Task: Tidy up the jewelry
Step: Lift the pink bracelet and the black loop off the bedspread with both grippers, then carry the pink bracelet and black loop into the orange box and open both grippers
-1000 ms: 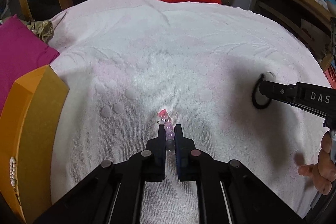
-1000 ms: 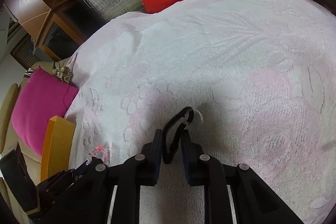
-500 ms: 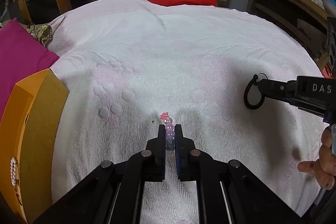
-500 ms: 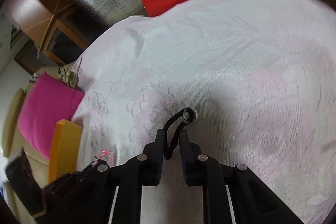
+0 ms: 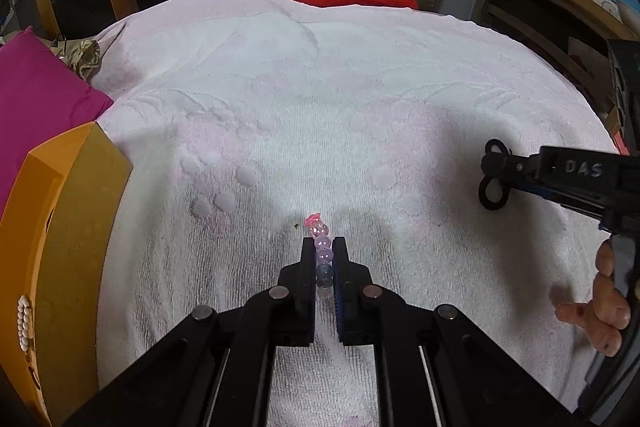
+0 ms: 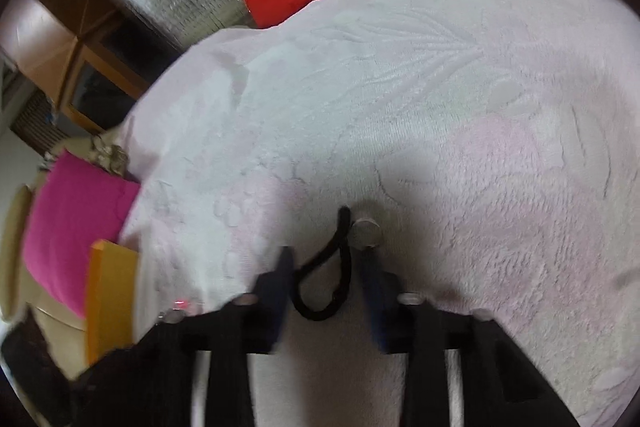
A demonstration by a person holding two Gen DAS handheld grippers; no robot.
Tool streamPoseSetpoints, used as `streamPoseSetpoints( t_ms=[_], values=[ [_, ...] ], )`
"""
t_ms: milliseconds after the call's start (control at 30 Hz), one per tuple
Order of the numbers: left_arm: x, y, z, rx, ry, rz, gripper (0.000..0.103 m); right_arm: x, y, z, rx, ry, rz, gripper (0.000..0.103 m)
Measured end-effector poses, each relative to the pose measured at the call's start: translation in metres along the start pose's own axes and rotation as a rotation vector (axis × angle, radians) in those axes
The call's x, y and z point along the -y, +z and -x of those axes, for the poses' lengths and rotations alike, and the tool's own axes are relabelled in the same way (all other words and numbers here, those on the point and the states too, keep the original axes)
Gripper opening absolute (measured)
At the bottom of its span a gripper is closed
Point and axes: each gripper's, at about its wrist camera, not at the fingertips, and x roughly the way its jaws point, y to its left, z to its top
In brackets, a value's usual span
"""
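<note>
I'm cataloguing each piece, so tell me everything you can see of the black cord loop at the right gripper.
The black cord loop is a thin, dark, soft-looking cord bent into a narrow loop, with a small round silvery piece at its far end. It lies between the fingers of the right gripper, whose jaws are opening, over the white towel. In the left wrist view it shows above and below that gripper's tip.

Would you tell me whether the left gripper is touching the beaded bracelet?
Touching: the left wrist view shows the left gripper closed on the beaded bracelet.
</note>
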Motion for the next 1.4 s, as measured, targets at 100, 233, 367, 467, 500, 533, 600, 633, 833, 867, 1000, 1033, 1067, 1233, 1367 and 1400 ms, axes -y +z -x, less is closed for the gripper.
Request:
streamPoseSetpoints(
  t_ms=[100, 233, 367, 467, 500, 533, 600, 633, 833, 867, 1000, 1033, 1067, 1233, 1367, 1400],
  values=[
    [-0.004, 0.000, 0.001, 0.000, -0.003, 0.011, 0.008, 0.000, -0.001, 0.001, 0.012, -0.014, 0.018, 0.011],
    [-0.010, 0.001, 0.002, 0.003, -0.012, 0.031, 0.008, 0.003, -0.001, 0.009, 0.031, 0.020, 0.020, 0.010],
    [-0.015, 0.002, 0.009, 0.025, -0.043, 0.043, 0.008, 0.006, 0.002, 0.022, 0.067, 0.050, 0.025, 0.010],
    [-0.018, 0.001, 0.016, 0.044, -0.084, 0.046, 0.008, 0.009, 0.003, 0.030, 0.081, 0.068, 0.023, 0.010],
    [-0.019, 0.000, 0.020, 0.052, -0.100, 0.047, 0.008, 0.009, 0.003, 0.032, 0.083, 0.071, 0.024, 0.010],
    [-0.019, -0.001, 0.023, 0.059, -0.109, 0.046, 0.008, 0.009, 0.004, 0.032, 0.084, 0.072, 0.026, 0.010],
    [-0.018, -0.003, 0.032, 0.079, -0.128, 0.037, 0.008, 0.009, 0.003, 0.034, 0.079, 0.080, 0.032, 0.010],
    [-0.017, -0.005, 0.037, 0.090, -0.133, 0.031, 0.008, 0.009, 0.002, 0.035, 0.079, 0.081, 0.034, 0.010],
    [-0.010, -0.023, 0.061, 0.124, -0.130, 0.033, 0.008, 0.004, -0.012, 0.043, 0.067, 0.111, 0.043, 0.010],
    [-0.009, -0.026, 0.064, 0.127, -0.124, 0.035, 0.008, 0.002, -0.014, 0.045, 0.067, 0.115, 0.047, 0.010],
    [-0.006, -0.036, 0.085, 0.163, -0.053, 0.044, 0.008, -0.007, -0.028, 0.055, 0.073, 0.144, 0.069, 0.010],
    [-0.008, -0.038, 0.092, 0.179, -0.046, 0.054, 0.008, -0.012, -0.033, 0.059, 0.080, 0.144, 0.085, 0.010],
    [-0.011, -0.042, 0.100, 0.197, -0.038, 0.067, 0.008, -0.015, -0.037, 0.061, 0.086, 0.143, 0.098, 0.010],
    [-0.037, -0.063, 0.130, 0.255, 0.001, 0.146, 0.008, -0.039, -0.066, 0.072, 0.094, 0.164, 0.186, 0.010],
    [-0.067, -0.072, 0.150, 0.297, 0.021, 0.205, 0.008, -0.068, -0.091, 0.074, 0.070, 0.187, 0.260, 0.010],
    [-0.075, -0.074, 0.154, 0.307, 0.026, 0.220, 0.008, -0.078, -0.097, 0.076, 0.064, 0.196, 0.286, 0.010]
  ],
)
